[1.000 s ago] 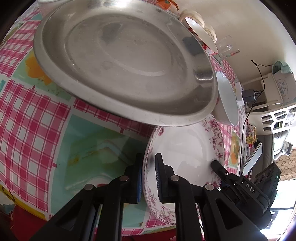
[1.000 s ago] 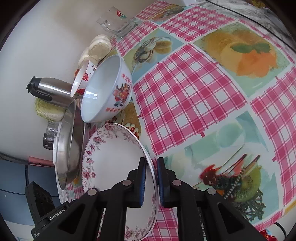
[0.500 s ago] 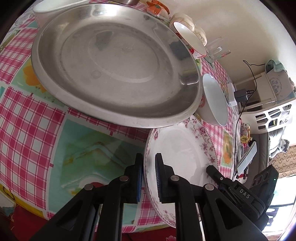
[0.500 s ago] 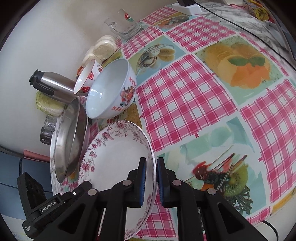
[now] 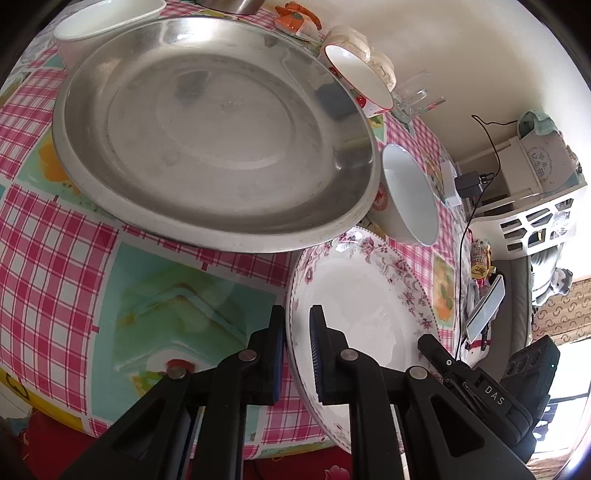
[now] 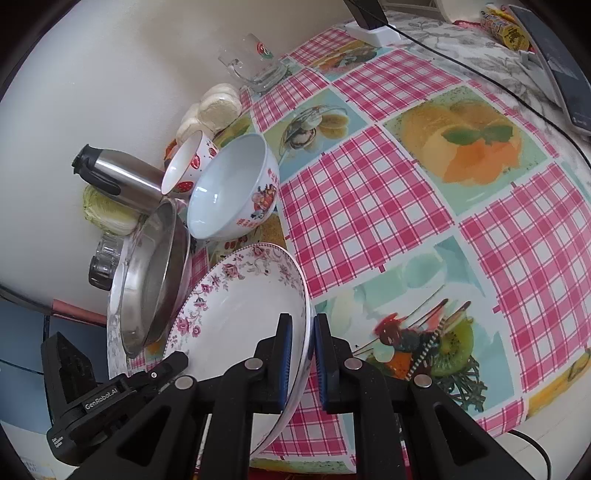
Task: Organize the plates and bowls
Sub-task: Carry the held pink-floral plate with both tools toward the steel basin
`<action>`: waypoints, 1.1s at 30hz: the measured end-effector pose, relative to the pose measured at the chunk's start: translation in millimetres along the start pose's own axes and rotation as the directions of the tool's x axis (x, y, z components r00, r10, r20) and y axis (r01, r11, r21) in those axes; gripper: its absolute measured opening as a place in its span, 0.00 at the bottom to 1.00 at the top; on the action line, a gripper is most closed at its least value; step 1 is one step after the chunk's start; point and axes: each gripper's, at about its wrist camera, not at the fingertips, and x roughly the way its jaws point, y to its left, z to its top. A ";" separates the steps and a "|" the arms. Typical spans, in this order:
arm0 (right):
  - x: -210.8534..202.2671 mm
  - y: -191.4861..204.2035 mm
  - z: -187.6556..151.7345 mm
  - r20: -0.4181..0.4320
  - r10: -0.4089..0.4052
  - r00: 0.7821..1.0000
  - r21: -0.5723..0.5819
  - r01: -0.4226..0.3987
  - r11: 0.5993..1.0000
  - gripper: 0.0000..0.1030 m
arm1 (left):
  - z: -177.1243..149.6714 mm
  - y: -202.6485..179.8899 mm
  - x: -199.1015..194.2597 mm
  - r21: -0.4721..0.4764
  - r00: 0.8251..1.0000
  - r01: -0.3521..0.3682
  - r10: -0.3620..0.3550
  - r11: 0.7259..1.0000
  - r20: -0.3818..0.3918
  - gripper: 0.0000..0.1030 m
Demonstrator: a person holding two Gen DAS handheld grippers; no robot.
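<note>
A white floral-rimmed plate (image 5: 365,295) (image 6: 236,314) hangs above the checked tablecloth, held from both sides. My left gripper (image 5: 297,325) is shut on its left rim, and my right gripper (image 6: 308,332) is shut on its right rim. Behind the plate lies a large steel dish (image 5: 207,133) (image 6: 155,273). To its right stands a white bowl with red figures (image 5: 410,195) (image 6: 232,188). A smaller strawberry-print bowl (image 5: 358,81) (image 6: 188,162) sits further back. Another white bowl (image 5: 107,18) is at the far left.
Along the wall stand a steel thermos (image 6: 118,181), a glass mug (image 6: 255,66), white buns (image 6: 218,107) and a cabbage (image 6: 107,218). The checked tablecloth (image 6: 406,184) stretches to the right, with a cable and a tablet (image 6: 557,70) at its far edge.
The floral plate has risen off the table between both grippers. The steel dish and the bowls now look further away in both views.
</note>
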 end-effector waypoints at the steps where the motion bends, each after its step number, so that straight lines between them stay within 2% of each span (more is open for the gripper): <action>1: -1.6 0.7 0.1 0.006 0.003 1.000 -0.003 -0.003 1.000 0.12 | -0.6 -2.9 1.0 0.005 1.000 0.003 -0.003 1.000 0.003 0.13; 21: -42.8 3.1 -0.5 0.142 0.058 0.988 -0.035 -0.053 0.998 0.13 | -2.1 -31.4 -15.5 0.102 0.998 0.038 -0.043 0.994 0.050 0.13; 27: -53.9 14.0 0.4 0.181 0.088 0.980 -0.066 -0.077 0.995 0.13 | 6.0 -39.3 -34.6 0.140 0.993 0.044 -0.059 0.989 0.101 0.13; 33: -64.4 33.8 9.8 0.206 0.100 0.973 -0.098 -0.081 0.992 0.13 | 24.0 -41.8 -54.2 0.138 0.986 0.085 -0.103 0.987 0.128 0.13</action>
